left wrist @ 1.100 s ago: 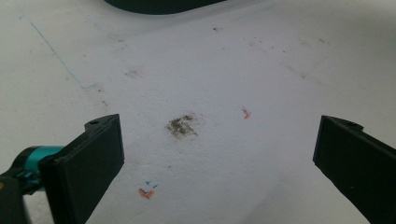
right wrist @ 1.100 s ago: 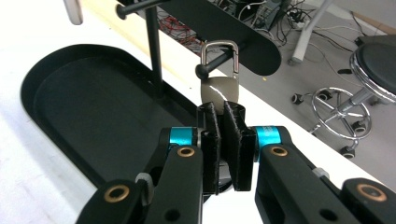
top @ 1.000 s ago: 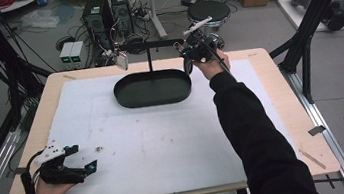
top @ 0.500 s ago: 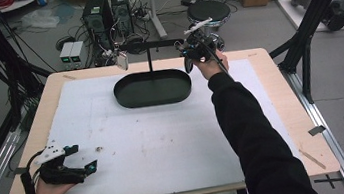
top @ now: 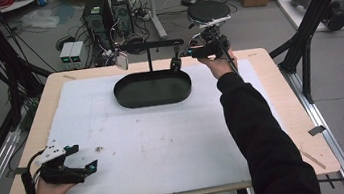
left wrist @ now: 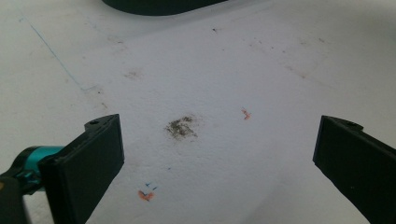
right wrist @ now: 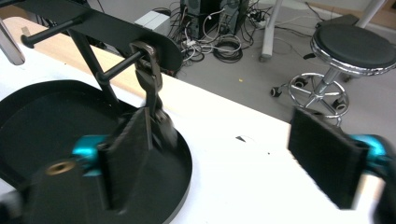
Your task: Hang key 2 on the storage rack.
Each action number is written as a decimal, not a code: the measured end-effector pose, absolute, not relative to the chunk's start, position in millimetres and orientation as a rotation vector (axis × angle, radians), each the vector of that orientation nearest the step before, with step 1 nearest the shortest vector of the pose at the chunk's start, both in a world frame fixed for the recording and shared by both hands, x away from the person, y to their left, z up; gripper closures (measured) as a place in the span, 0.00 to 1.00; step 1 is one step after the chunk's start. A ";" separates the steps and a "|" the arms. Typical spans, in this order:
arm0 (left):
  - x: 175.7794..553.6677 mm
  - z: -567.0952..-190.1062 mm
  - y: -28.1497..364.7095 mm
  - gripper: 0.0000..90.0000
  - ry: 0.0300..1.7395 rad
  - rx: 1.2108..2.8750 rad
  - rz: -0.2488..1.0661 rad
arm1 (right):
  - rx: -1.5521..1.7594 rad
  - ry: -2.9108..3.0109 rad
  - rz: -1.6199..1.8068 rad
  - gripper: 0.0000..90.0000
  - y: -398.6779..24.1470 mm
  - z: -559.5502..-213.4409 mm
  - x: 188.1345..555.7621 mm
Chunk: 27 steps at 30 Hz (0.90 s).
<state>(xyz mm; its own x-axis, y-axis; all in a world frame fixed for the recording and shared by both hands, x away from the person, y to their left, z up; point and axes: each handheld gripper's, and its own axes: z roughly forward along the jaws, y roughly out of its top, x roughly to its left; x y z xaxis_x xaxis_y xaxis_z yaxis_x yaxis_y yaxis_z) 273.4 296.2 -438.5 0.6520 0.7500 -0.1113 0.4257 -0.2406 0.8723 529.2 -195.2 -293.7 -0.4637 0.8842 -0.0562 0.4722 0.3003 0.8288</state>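
Black watch hangs by its strap from the stand's peg, long axis vertical, over the tray. Right gripper, jaws just opened and empty, has it at ten o'clock; left gripper rests agape, far off.

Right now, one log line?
right gripper: just opened, empty | keyring: hanging on stand peg | left gripper: open, idle

Right tool (arm stretched far forward) has just spread its jaws; left tool rests open.
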 end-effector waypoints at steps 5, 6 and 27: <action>272.8 -438.3 296.1 0.03 0.929 1.872 0.409 | 1.152 2.108 1.058 0.01 -192.9 -292.0 525.0; 272.8 -438.3 296.1 0.03 0.929 1.872 0.409 | 1.140 2.122 1.055 0.01 -192.0 -292.3 524.0; 271.3 -437.4 295.9 0.03 0.921 1.869 0.408 | 1.126 2.167 1.014 0.01 -208.4 -290.5 481.2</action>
<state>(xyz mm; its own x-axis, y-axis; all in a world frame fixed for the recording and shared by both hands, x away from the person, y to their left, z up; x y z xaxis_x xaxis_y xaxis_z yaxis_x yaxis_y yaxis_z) 271.3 295.9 -437.4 0.6570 0.7457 -0.1115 0.4189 -0.2381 0.8763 481.2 -208.4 -290.5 -0.5382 0.8386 -0.0846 0.4726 0.3834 0.7935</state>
